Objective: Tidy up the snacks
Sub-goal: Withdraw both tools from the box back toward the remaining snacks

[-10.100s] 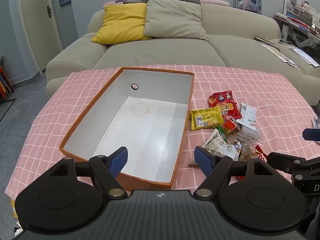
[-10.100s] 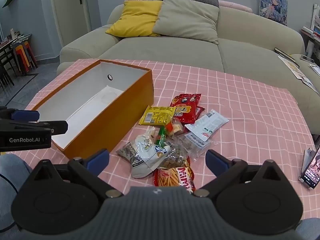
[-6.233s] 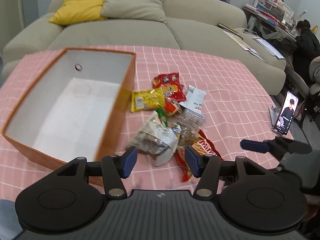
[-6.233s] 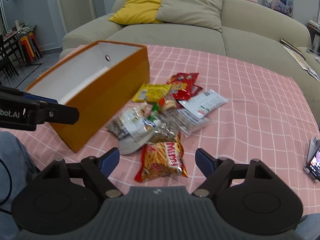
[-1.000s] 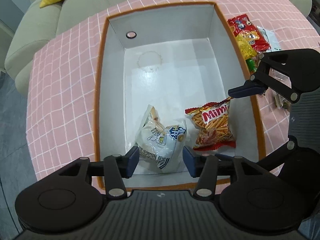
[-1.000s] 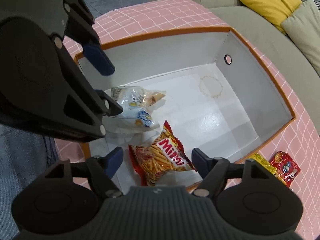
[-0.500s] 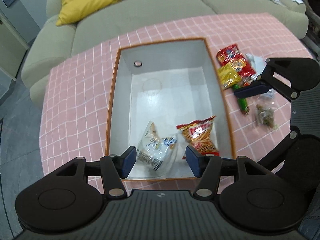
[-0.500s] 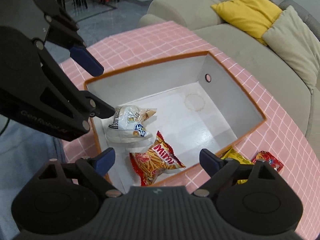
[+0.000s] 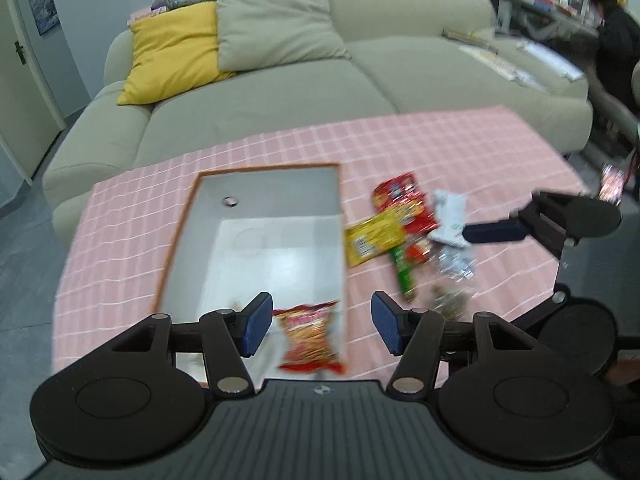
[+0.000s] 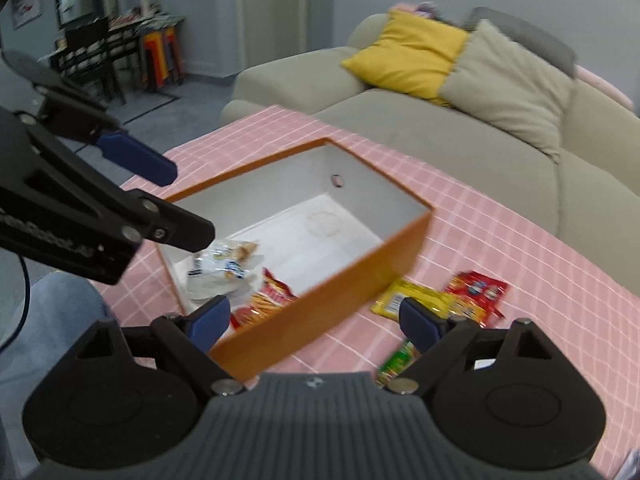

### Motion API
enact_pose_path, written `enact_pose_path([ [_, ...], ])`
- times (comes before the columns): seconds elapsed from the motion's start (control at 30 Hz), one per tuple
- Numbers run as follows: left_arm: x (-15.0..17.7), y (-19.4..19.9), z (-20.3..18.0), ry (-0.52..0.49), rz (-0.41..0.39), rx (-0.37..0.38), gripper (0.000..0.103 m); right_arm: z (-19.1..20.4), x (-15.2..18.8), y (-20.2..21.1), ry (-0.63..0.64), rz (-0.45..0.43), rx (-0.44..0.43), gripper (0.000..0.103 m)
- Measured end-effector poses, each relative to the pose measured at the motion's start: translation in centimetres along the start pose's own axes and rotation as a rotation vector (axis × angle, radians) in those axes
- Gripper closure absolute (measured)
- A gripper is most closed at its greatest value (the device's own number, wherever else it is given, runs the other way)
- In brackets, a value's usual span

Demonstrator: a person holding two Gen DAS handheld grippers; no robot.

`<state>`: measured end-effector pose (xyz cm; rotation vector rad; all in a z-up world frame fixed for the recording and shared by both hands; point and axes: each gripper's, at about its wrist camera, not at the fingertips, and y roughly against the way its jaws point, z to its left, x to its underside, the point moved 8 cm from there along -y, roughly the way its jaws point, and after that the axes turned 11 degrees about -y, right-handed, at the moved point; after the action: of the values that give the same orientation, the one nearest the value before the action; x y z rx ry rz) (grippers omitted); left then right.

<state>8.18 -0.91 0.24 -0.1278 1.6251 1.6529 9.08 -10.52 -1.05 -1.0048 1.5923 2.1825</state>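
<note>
the left gripper point(image 9: 322, 327) and right gripper point(image 10: 316, 320) both hang wide apart and empty above the orange box point(image 10: 320, 300); the red chip bag point(image 9: 310, 338) and white packet point(image 10: 222, 266) lie inside at its near end; the remaining snacks point(image 9: 394, 226) lie beside the box's right wall on the pink cloth point(image 9: 460, 152).

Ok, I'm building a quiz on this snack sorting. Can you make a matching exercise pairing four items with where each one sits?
Items:
1. Mimi chip bag
2. yellow snack packet
3. yellow cushion
4. white snack bag

Places:
A. on the sofa
B. in the orange box, partly behind the left gripper
C. on the tablecloth beside the box
D. in the box, near its right wall

Pairs: 1-D, 2-C, 3-A, 4-B
</note>
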Motion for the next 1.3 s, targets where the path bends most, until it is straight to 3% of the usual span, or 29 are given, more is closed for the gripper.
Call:
enact_pose_path([
  [0.3,0.3,-1.8,-4.1,0.124,-0.060,0.075,0.036,-5.3,4.3,2.5,-0.148,-0.091,0.087,0.015],
  [0.53,1.1,-3.9,-7.7,0.193,-0.112,0.151,0.036,-8.9,8.4,1.8,-0.222,-0.074,0.174,0.015],
  [0.77,2.4,-7.2,-10.0,0.228,-0.073,0.198,0.036,-11.9,11.0,0.3,-0.252,-0.044,0.260,0.015],
  [0.93,3.0,-9.4,-11.0,0.238,-0.043,0.215,0.036,-13.5,12.0,-0.9,-0.297,-0.008,0.274,0.018],
  [1.3,2.5,-14.2,-11.7,0.295,0.032,0.236,0.036,-16.3,12.1,-4.0,-0.286,0.043,0.297,0.037],
])
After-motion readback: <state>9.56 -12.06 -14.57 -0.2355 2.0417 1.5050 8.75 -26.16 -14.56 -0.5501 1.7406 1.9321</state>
